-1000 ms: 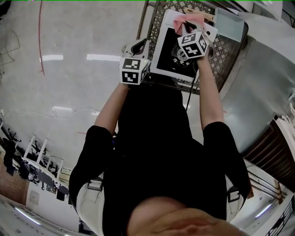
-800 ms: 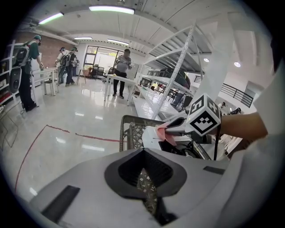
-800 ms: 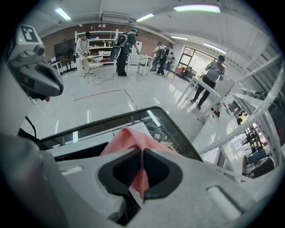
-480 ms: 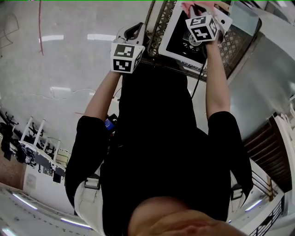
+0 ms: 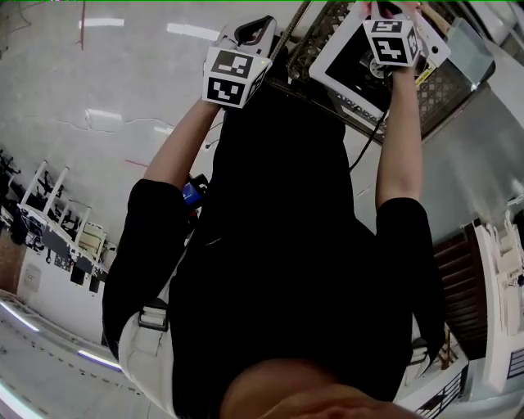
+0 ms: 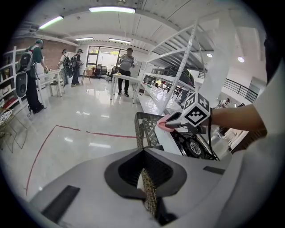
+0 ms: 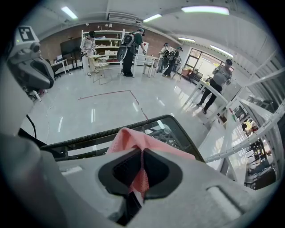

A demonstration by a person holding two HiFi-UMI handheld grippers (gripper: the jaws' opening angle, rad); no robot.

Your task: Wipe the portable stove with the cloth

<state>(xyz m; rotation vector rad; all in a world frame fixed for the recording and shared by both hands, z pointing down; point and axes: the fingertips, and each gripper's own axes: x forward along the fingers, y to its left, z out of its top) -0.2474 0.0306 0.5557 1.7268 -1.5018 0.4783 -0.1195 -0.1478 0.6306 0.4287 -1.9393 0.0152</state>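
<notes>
In the head view the portable stove, a white body with a black middle and a round burner, lies at 1 o'clock on a black mesh basket. The right tool reaches over the stove's far edge, and the left tool sits at 12 o'clock by the basket's near corner. Compared with a second ago, both tools and the stove stand higher in the frame, and the cloth, then plain on the far edge, is almost cut off at the top. In the left gripper view the left tool is closed on the basket's mesh wall. At 1 o'clock the right tool presses the pink cloth onto the stove's white rim. In the right gripper view the right tool is clamped on the cloth, which bunches above its jaws. Beyond it lie a glossy pale floor with a red line, white shelving, ceiling strip lights and standing people.
</notes>
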